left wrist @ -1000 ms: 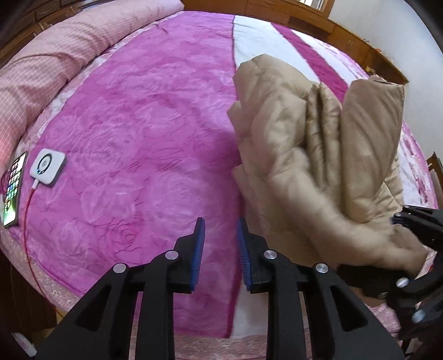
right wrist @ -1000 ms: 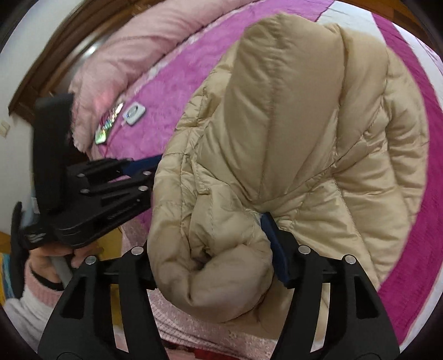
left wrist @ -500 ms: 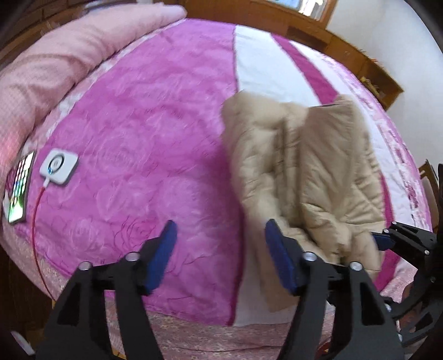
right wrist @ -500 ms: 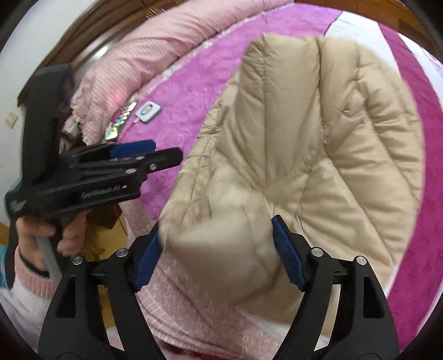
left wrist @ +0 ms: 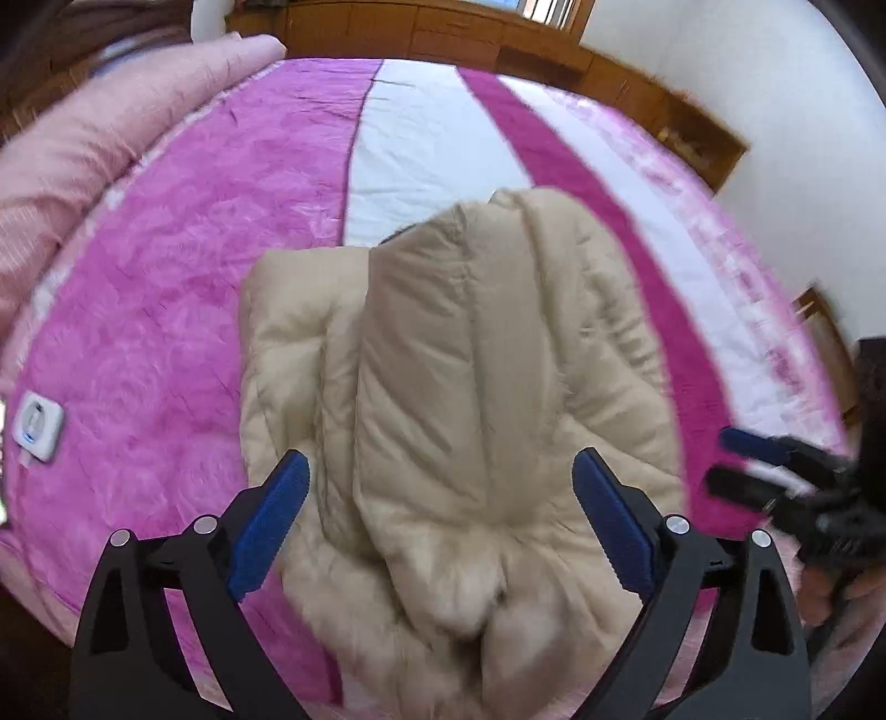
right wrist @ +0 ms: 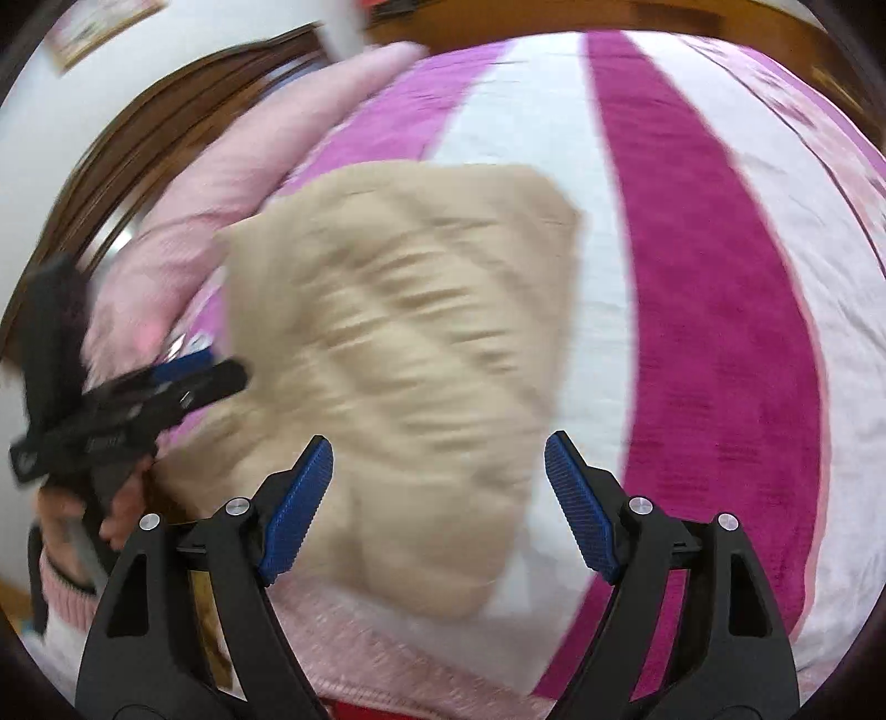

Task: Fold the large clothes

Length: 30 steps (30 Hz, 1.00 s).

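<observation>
A beige quilted puffer jacket (left wrist: pixel 459 399) lies folded in a thick bundle on the pink and white bed cover (left wrist: pixel 155 310), near the bed's front edge. It also shows, blurred, in the right wrist view (right wrist: pixel 410 354). My left gripper (left wrist: pixel 443 526) is open wide, its blue pads (left wrist: pixel 266 526) on either side of the jacket's near end, holding nothing. My right gripper (right wrist: pixel 440 504) is open and empty, just above the jacket's near edge. The right gripper appears at the right of the left wrist view (left wrist: pixel 775 471); the left gripper appears at the left of the right wrist view (right wrist: pixel 127 410).
A pink striped pillow roll (left wrist: pixel 94 149) lies along the bed's left side. A white charger pad (left wrist: pixel 36 423) sits on the cover at the left edge. Wooden furniture (left wrist: pixel 554 50) runs along the far wall.
My right gripper has let go of the jacket and pulled back; the jacket has dropped onto the bed. My left gripper has opened wide and moved right, over the jacket's near end.
</observation>
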### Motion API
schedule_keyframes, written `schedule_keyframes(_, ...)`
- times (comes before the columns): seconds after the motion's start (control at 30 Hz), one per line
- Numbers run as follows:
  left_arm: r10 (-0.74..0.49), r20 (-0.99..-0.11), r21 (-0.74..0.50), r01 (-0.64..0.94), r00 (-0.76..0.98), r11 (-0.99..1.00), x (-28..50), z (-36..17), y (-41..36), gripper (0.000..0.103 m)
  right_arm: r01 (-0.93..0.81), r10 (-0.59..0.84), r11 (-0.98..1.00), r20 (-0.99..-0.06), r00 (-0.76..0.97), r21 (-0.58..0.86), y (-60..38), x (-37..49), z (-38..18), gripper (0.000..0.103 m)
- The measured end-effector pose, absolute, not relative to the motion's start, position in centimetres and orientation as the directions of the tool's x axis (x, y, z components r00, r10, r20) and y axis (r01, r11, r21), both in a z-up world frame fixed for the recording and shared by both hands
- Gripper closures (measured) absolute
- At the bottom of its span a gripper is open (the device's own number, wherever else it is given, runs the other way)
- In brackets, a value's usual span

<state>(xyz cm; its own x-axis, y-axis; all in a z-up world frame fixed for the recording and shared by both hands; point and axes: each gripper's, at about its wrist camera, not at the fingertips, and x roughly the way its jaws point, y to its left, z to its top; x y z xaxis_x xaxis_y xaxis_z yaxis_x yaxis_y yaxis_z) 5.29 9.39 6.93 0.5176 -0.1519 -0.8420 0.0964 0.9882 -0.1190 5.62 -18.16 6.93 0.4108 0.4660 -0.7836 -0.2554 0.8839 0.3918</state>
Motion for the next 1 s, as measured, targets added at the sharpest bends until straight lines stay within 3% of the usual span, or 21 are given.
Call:
schedule_keyframes(0.17, -0.098, -0.843, -0.097, 0.031, 0.529, 0.995, 5.9, 5.8, 10.5, 0.011, -0.218, 0.479, 0.878, -0.784, 0.395, 0.427, -19.7, 7.7, 4.2, 0.036)
schedule_keyframes(0.43, -0.1, -0.863, -0.175, -0.107, 0.495, 0.979, 4.0, 1.9, 16.2, 0.011, -0.352, 0.577, 0.811, -0.737, 0.352, 0.467, -15.3, 7.8, 4.4, 0.037)
schedule_keyframes(0.57, -0.13, -0.869, -0.236, -0.17, 0.477, 0.957, 3.0, 0.1, 18.6, 0.01, -0.338, 0.612, 0.788, -0.717, 0.334, 0.515, -15.5, 7.8, 3.5, 0.021)
schedule_keyframes(0.83, -0.232, -0.86, -0.359, -0.217, 0.454, 0.908, 3.0, -1.7, 19.9, 0.01, -0.248, 0.757, 0.653, -0.624, 0.194, 0.716, -17.3, 9.3, -0.8, 0.016)
schedule_keyframes(0.93, -0.325, -0.831, -0.453, -0.209, 0.452, 0.867, 3.2, -2.1, 20.3, 0.021, -0.238, 0.818, 0.575, -0.559, 0.136, 0.783, -16.5, 10.2, -1.9, 0.016)
schedule_keyframes(1.0, -0.425, -0.782, -0.551, -0.187, 0.456, 0.813, 3.2, -2.3, 20.6, 0.037, -0.252, 0.836, 0.548, -0.532, 0.135, 0.797, -16.0, 10.1, -2.3, 0.015)
